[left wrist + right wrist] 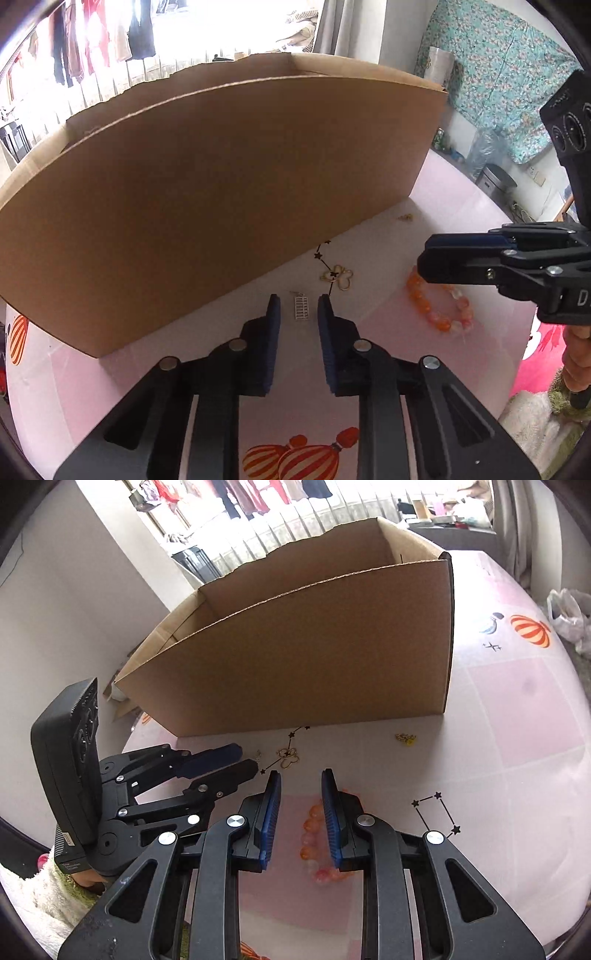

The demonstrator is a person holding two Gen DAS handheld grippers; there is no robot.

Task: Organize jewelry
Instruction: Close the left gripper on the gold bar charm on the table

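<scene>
I see the left gripper [299,299] jaws part-open, straddling the silver charm [301,306] without clamping. The right gripper [301,773] jaws, part-open, straddle the orange bead bracelet [314,834]; the cardboard box [314,657] stands at 12 o'clock.

I note: cardboard box [314,657] matt brown, torn corrugated rim. Bead bracelet [436,310] glossy, translucent orange. Butterfly pendant [341,277] shiny gold metal. Tablecloth [517,738] smooth, slight sheen. Gripper pads [271,812] ribbed blue.
</scene>
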